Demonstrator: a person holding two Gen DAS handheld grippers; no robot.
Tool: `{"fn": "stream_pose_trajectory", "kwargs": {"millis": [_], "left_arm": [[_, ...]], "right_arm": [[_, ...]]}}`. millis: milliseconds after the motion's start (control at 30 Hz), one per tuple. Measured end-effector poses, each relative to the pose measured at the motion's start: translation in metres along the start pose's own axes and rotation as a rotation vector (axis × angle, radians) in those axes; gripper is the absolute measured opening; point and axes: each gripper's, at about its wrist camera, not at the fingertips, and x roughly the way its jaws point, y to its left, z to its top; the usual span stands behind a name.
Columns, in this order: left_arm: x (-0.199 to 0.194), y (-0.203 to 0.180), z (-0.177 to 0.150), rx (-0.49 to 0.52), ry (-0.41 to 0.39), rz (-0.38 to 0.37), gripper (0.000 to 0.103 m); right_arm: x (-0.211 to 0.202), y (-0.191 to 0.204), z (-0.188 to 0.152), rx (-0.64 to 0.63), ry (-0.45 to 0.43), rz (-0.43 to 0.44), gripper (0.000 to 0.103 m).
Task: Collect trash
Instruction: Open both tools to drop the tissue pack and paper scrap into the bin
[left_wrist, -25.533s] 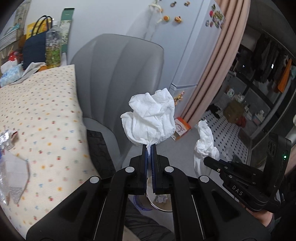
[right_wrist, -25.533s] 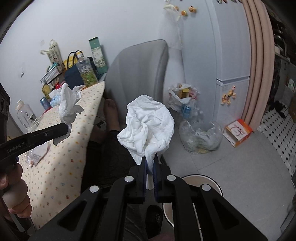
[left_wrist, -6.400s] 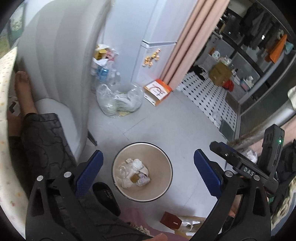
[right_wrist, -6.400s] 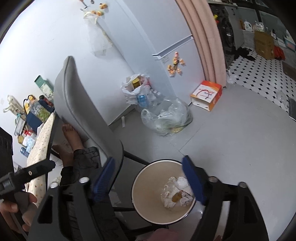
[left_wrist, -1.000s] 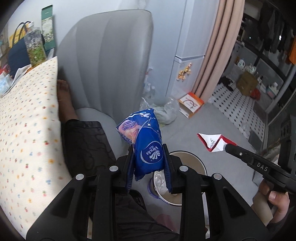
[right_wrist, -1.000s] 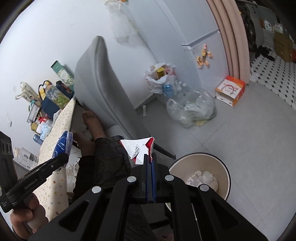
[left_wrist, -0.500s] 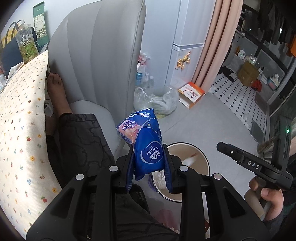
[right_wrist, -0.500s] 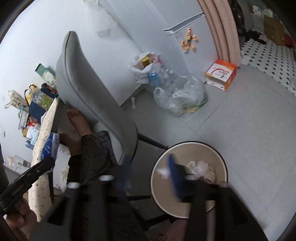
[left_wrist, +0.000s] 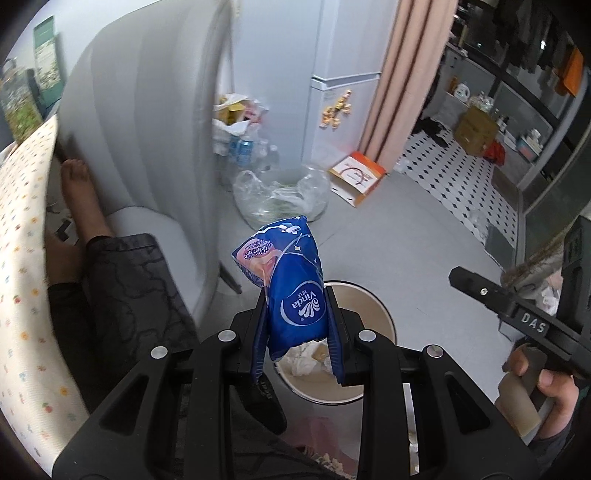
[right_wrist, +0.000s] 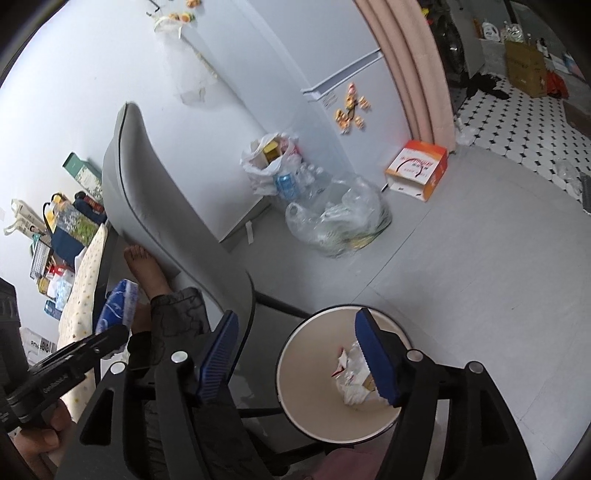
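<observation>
My left gripper (left_wrist: 297, 295) is shut on a blue tissue pack (left_wrist: 291, 284) that stands up between its pads, above the near rim of a round cream trash bin (left_wrist: 384, 317). In the right wrist view the same pack (right_wrist: 118, 306) shows at the far left. My right gripper (right_wrist: 295, 328) hangs over the bin (right_wrist: 295, 398) with its jaws opening and nothing between them. A red and white paper scrap (right_wrist: 341, 363) lies in the bin on crumpled white tissues (right_wrist: 354, 387).
A grey chair (left_wrist: 147, 122) stands left of the bin, with a person's leg and bare foot (left_wrist: 79, 192) on its seat. A dotted tablecloth (left_wrist: 22, 258) runs along the left. Clear plastic bags (right_wrist: 340, 221), an orange box (right_wrist: 417, 170) and a fridge (right_wrist: 332, 48) are beyond.
My right gripper opened and let the red and white scrap fall into the bin. Both grippers moved toward the bin and tilted further down. The left one still holds the blue pack.
</observation>
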Motion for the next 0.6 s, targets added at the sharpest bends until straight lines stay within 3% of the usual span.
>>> {"fn": "stream_pose_trajectory", "kwargs": {"millis": [233,300,367,433,600], "left_arm": [[0.013,-0.032,0.004,0.037,0.022,-0.041,0.031],[0.015,-0.036,0.004,0.03,0.029,-0.063,0.039],[0.014,-0.039,0.003,0.025,0.02,-0.107,0.074],[0.011,-0.042,0.002,0.028,0.003,-0.111,0.082],[0.009,-0.035,0.002,0.0,-0.003,-0.111,0.091]], "right_arm": [[-0.022,-0.022,0.005,0.038,-0.027,0.015,0.066],[-0.023,-0.025,0.005,0.041,-0.027,0.014,0.066],[-0.023,-0.029,0.005,0.05,-0.024,0.014,0.067],[-0.022,-0.031,0.005,0.059,-0.022,0.012,0.067],[-0.021,-0.029,0.005,0.056,-0.026,0.011,0.067]]}}
